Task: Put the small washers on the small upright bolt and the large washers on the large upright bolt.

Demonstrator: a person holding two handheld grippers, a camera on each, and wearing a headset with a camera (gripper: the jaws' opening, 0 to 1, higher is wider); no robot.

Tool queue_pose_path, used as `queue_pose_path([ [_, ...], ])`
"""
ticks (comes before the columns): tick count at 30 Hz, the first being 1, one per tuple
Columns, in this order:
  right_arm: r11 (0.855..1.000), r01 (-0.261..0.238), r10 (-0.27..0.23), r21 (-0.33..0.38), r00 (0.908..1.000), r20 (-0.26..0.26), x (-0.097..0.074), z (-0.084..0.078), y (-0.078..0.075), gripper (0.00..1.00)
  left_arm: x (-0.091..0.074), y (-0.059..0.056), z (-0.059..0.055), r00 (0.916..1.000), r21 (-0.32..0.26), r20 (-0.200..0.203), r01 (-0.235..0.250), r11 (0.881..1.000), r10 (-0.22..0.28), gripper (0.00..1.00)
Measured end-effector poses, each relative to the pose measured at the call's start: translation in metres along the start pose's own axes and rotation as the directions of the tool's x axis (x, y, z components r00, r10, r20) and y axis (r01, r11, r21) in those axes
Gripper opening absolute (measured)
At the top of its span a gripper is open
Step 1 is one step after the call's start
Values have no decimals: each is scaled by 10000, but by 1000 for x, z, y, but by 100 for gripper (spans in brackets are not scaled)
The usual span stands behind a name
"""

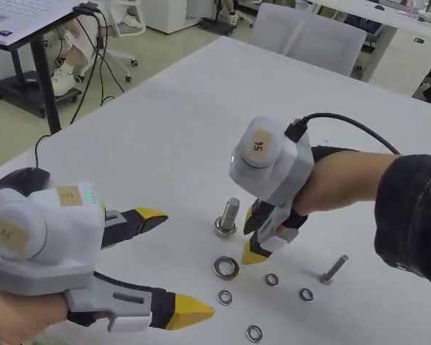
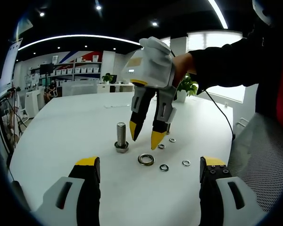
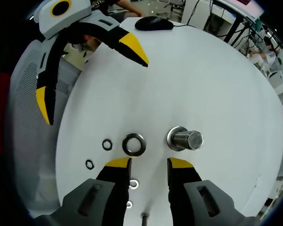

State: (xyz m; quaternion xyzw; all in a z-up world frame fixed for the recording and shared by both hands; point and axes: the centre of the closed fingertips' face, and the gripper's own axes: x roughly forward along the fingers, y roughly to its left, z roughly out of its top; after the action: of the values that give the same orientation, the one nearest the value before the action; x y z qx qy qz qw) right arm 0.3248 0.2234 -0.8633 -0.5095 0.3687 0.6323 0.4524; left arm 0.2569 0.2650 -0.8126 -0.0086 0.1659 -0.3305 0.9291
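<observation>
We see a large steel bolt (image 1: 228, 215) standing upright on its hexagonal base near the middle of the white counter (image 1: 165, 129). Its threaded shank points straight up and shows from base to flat top.

Just in front of it a large steel washer (image 1: 226, 267) lies flat, a thick shiny ring with a dark hole. Four small steel washers (image 1: 225, 297) lie flat around it, well apart from each other. They are thin bright rings, much smaller than the large one.

Off to the side is a small steel bolt (image 1: 334, 269), slim and grey. It looks slanted in the head view, and we cannot tell whether it truly stands upright.

The right claw (image 1: 253, 237) points down at the counter just beside the large bolt. Its yellow tips are a little apart with nothing between them, close to the large washer.

The left claw (image 1: 169, 261) is held low and nearer to us. It is spread wide and grips nothing, and it points towards the bolt and the washers. A black computer mouse (image 3: 153, 23) sits on the counter behind it.
</observation>
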Motion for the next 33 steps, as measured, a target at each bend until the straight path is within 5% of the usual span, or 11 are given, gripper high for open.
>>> queue_pose_path([
  [33, 9979, -179, 168, -620, 9997, -179, 16, 2, 18, 30, 1, 0, 10, 9996, -39, 178, -199, 9998, 200, 86],
])
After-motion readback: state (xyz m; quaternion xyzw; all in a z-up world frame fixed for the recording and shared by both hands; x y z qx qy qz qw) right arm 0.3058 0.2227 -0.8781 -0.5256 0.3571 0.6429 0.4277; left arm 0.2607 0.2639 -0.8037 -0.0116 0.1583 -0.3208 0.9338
